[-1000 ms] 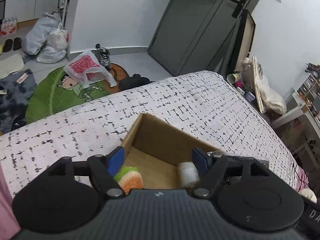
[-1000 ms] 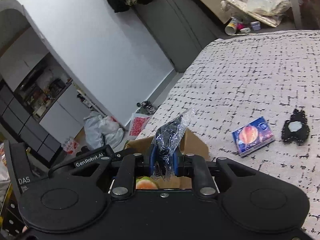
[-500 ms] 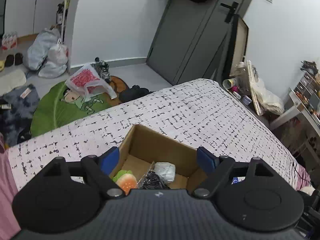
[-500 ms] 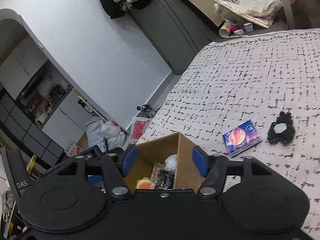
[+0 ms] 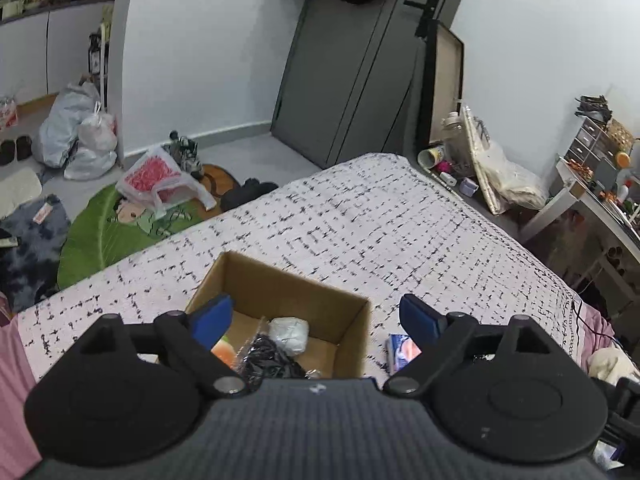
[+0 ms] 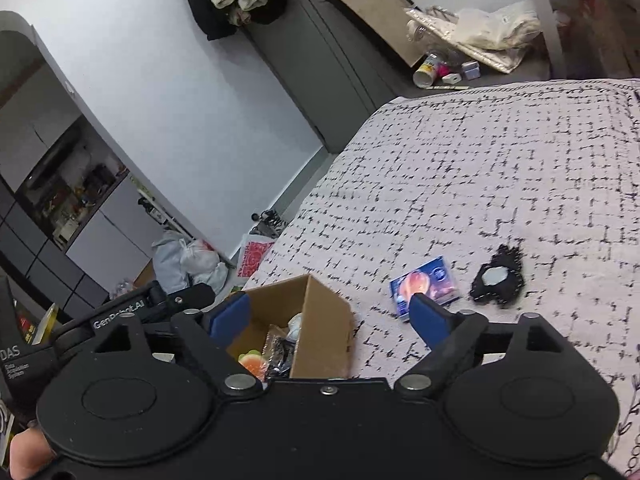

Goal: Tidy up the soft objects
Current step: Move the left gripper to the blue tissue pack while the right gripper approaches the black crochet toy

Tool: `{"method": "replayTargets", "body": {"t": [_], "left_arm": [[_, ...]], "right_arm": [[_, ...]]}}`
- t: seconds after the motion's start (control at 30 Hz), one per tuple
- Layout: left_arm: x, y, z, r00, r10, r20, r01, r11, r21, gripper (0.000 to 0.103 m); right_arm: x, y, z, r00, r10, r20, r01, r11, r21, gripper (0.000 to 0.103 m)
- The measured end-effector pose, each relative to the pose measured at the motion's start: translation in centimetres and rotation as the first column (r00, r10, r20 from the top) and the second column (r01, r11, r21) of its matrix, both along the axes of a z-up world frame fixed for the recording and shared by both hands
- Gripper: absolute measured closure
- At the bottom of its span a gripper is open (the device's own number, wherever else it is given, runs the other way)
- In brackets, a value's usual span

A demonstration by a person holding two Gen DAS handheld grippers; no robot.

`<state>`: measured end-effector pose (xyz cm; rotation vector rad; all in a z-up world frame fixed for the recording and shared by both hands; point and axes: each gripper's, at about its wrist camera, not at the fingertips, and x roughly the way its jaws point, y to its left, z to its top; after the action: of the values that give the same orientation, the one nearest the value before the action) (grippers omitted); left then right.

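A brown cardboard box [image 5: 352,332] sits on the checked bedspread [image 5: 360,220]. It holds a black item in clear wrap [image 5: 268,356], a white soft roll [image 5: 290,330] and an orange-green plush [image 5: 224,350]. My left gripper [image 5: 316,316] is open and empty above the box. My right gripper [image 6: 330,314] is open and empty, above the box's right wall [image 6: 324,332]. A blue tissue pack [image 6: 426,286] and a black lace item [image 6: 498,278] lie on the bedspread to the right of the box. The tissue pack also shows in the left wrist view [image 5: 400,350].
The bed's far edge drops to a floor with a green mat [image 5: 104,232], plastic bags [image 5: 76,132] and a red-patterned bag [image 5: 160,180]. A grey door [image 5: 348,60] stands behind. Clutter and a desk [image 5: 592,200] lie right of the bed.
My right gripper opened and let the wrapped black item drop into the box, then drew back and right. My left gripper also pulled back and up from the box.
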<state>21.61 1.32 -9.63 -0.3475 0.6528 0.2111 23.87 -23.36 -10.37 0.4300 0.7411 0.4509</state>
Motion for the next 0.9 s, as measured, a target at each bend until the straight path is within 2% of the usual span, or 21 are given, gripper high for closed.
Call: {"method": "replayTargets", "body": {"t": [0.13, 0.27, 0.9], "left_arm": [[0.0, -1.6, 0.6, 0.999, -0.023, 0.026, 0.023, 1.000, 0.021, 0.008], [0.3, -3.1, 0.9, 0.999, -0.043, 0.024, 0.042, 0.999, 0.031, 0.007], [2.6, -9.6, 0.3, 0.992, -0.123, -0.018, 0.123, 0.992, 0.036, 0.006]], "right_arm": [[0.2, -1.7, 0.1, 0.999, -0.032, -0.006, 0.032, 0.999, 0.016, 0.008], [0.3, -2.9, 0.3, 0.998, -0.057, 0.003, 0.057, 0.998, 0.021, 0.000], [1.6, -8.1, 0.0, 0.992, -0.124, -0.019, 0.126, 0.989, 0.073, 0.000]]}}
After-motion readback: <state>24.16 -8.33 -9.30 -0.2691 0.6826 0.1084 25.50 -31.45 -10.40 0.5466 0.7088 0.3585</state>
